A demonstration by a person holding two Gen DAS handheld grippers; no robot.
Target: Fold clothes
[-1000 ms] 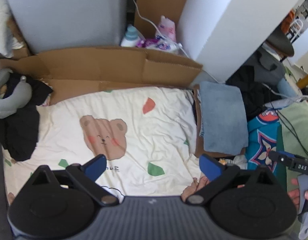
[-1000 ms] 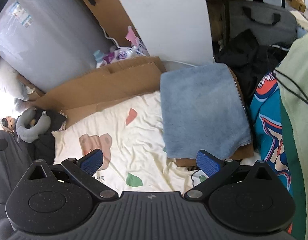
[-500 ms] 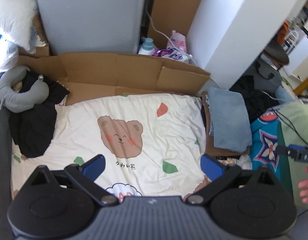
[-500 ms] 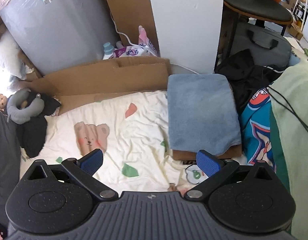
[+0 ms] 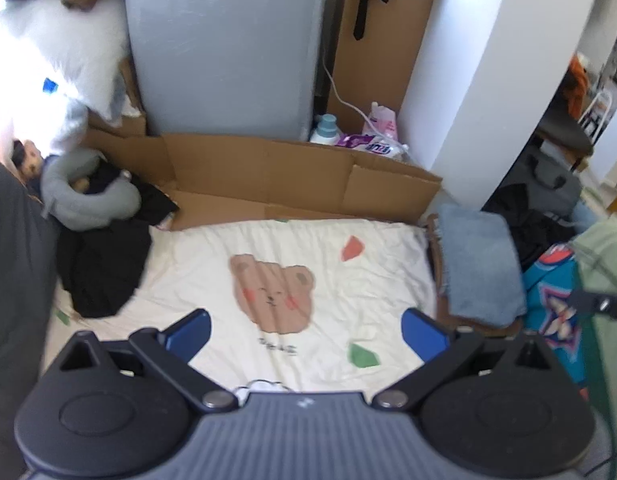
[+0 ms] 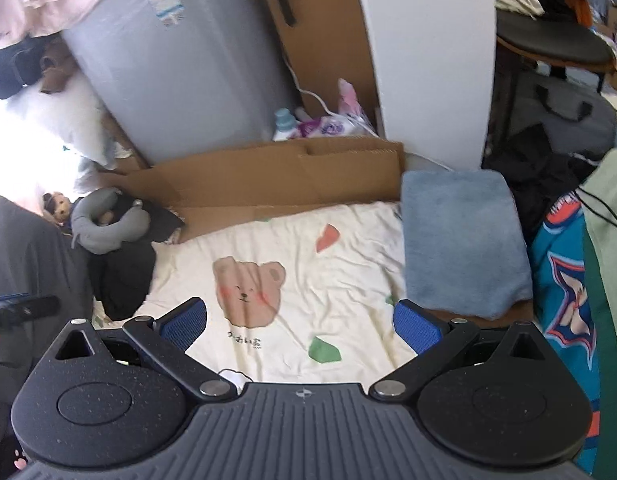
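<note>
**Both claws spread above the bear blanket**

My left gripper (image 5: 304, 330) hangs with its blue pads wide apart, pinching nothing. My right gripper (image 6: 300, 324) is spread the same way and empty too. Below both lies the cream bear-print blanket (image 5: 316, 264), bare in the middle. A folded blue towel (image 6: 460, 236) rests at the blanket's right edge, on a brown board. A black garment (image 5: 104, 268) is heaped at the left edge, a grey neck pillow (image 5: 84, 200) on top of it. Cardboard (image 5: 276, 176) lines the far edge.

Cream sheet (image 5: 348, 280) with brown bear print and green leaves, blue-grey folded towel (image 5: 480, 264), brown cardboard (image 5: 268, 176).
</note>
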